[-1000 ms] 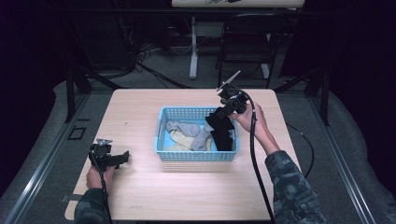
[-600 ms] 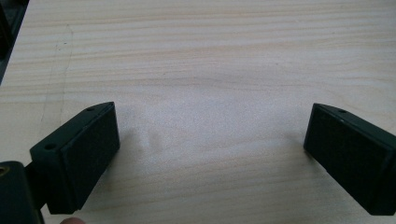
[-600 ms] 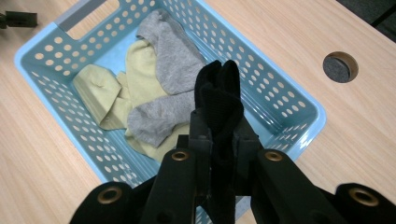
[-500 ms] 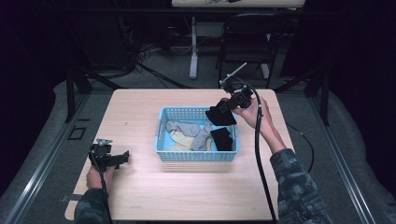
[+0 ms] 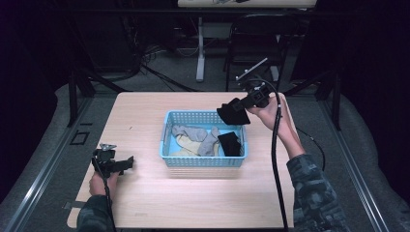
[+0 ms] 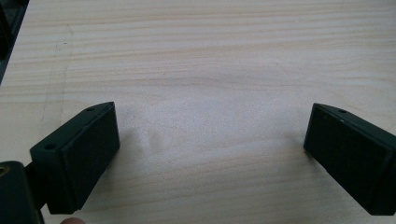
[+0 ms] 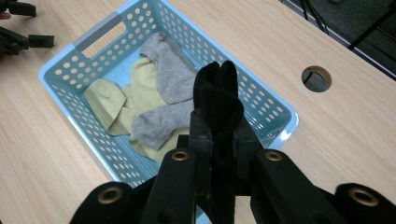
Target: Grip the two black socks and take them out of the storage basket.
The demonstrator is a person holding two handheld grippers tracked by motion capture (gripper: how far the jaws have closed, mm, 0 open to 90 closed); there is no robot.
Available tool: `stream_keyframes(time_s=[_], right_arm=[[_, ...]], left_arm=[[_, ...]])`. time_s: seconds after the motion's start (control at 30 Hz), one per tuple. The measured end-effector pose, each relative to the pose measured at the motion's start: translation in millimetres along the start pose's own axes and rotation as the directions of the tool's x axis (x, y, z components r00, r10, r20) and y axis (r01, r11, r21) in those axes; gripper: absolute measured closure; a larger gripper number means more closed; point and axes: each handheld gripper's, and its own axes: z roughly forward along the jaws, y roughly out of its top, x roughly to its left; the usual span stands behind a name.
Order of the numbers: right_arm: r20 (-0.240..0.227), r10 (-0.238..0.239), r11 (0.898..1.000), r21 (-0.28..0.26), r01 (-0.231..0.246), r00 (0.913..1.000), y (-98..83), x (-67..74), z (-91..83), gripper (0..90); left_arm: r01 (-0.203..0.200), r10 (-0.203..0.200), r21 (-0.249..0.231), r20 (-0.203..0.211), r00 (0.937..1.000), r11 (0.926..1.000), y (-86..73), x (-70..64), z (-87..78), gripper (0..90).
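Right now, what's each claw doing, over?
Right gripper shut on black sock, raised above blue basket's far right corner. Left gripper open on bare table. Nothing in the way.

Table [image 5: 145,203] is lit pretty evenly from above, everything around it is dark; close-up jaws look soft, shadows faint.

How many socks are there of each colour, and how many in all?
Black socks: 2, one held up in the right tongs as black sock, one in the basket as black sock
Grey socks: 2
Yellow socks: 2, bunched, hard to tell
Total: 6
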Motion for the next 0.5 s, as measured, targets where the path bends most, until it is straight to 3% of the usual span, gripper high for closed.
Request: stream_keyframes(time_s=[0.5], right_arm=[[0.050, 0.043, 0.998, -0.037, -0.041, 0.9978, -25.9, -20.2, -35.2, 82.5]], left_arm=[[0.000, 0.000, 0.000, 0.000, 1.0000, 1.0000, 0.0, 0.0, 0.0, 3.4]])
